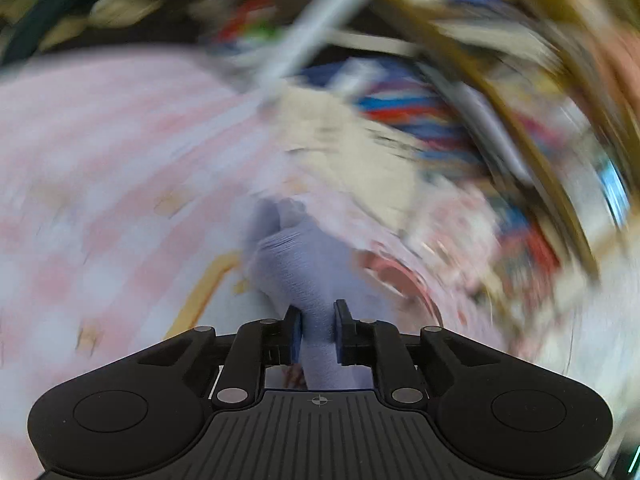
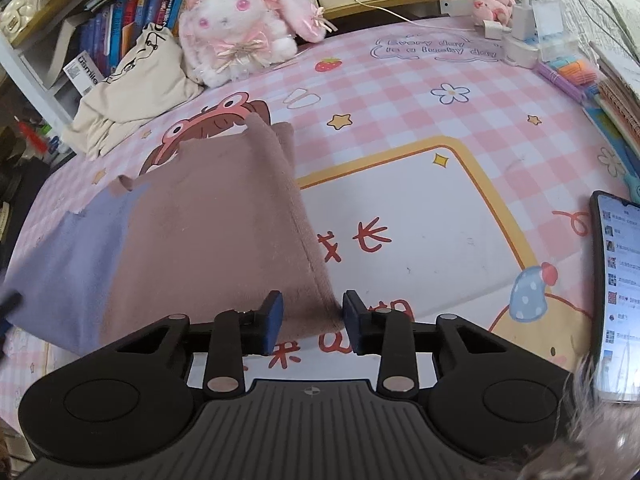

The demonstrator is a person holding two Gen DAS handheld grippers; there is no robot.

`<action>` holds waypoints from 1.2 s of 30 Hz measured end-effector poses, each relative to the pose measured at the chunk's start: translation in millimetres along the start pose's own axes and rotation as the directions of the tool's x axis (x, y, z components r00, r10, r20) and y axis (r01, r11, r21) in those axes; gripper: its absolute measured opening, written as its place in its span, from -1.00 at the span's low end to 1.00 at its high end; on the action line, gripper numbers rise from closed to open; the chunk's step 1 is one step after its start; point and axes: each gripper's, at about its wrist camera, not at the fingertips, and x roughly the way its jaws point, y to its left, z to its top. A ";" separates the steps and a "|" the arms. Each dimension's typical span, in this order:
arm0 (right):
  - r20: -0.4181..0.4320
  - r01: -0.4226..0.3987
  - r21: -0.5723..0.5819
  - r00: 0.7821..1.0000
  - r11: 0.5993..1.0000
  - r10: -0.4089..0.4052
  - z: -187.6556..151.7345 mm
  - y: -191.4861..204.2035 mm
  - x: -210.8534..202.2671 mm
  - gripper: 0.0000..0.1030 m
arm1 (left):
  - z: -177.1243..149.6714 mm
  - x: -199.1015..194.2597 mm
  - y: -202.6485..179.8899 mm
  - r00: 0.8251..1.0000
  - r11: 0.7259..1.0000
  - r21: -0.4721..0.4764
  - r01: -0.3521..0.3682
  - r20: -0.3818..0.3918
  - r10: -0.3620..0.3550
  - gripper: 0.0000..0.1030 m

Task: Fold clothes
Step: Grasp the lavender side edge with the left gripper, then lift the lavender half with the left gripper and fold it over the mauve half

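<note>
The left gripper (image 1: 317, 330) is clamped on a bunched fold of lavender cloth (image 1: 296, 264), which fills the narrow gap between its blue pads and rises straight ahead of the fingers. Everything beyond it in the left wrist view is smeared by motion blur; only a pink checked mat (image 1: 100, 160) shows to the left and ahead of the claw, with a blurred cream mass farther off.

The right gripper (image 2: 313, 318) stands with its jaws parted. The near corner of a mauve-brown fleece garment (image 2: 224, 232) lies between the fingers, closer to the left one; whether the pads touch it cannot be told. The garment spreads ahead and to the left over the pink checked mat (image 2: 400, 92), with a lavender panel (image 2: 68, 264) on its left side. Far right of the claw a phone (image 2: 618, 300) lies with its screen lit. Farther ahead and left sit a crumpled cream garment (image 2: 136, 92) and a white plush rabbit (image 2: 236, 28), with books (image 2: 120, 28) behind them.
</note>
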 end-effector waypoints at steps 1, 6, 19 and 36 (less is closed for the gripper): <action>-0.001 0.002 -0.004 1.000 1.000 -0.002 0.0 0.8 1.1 -0.39 | 1.5 0.8 -7.5 1.000 0.998 0.067 0.007 -0.005 -0.007 -0.65; -0.002 0.004 -0.010 1.000 1.000 -0.004 -0.4 0.4 4.4 -0.39 | -3.1 25.1 42.6 0.992 0.956 -0.287 -0.054 -0.122 0.019 -0.56; -0.008 0.027 -0.018 1.000 0.999 -0.027 -0.8 5.0 11.7 -0.39 | -8.6 51.1 58.2 0.992 0.899 -0.438 0.001 -0.116 -0.058 -0.68; -0.098 -0.188 -0.341 0.982 0.921 0.164 -7.2 85.1 36.4 -0.31 | 38.3 14.5 116.5 0.997 0.924 -0.374 -0.074 -0.012 0.075 -0.70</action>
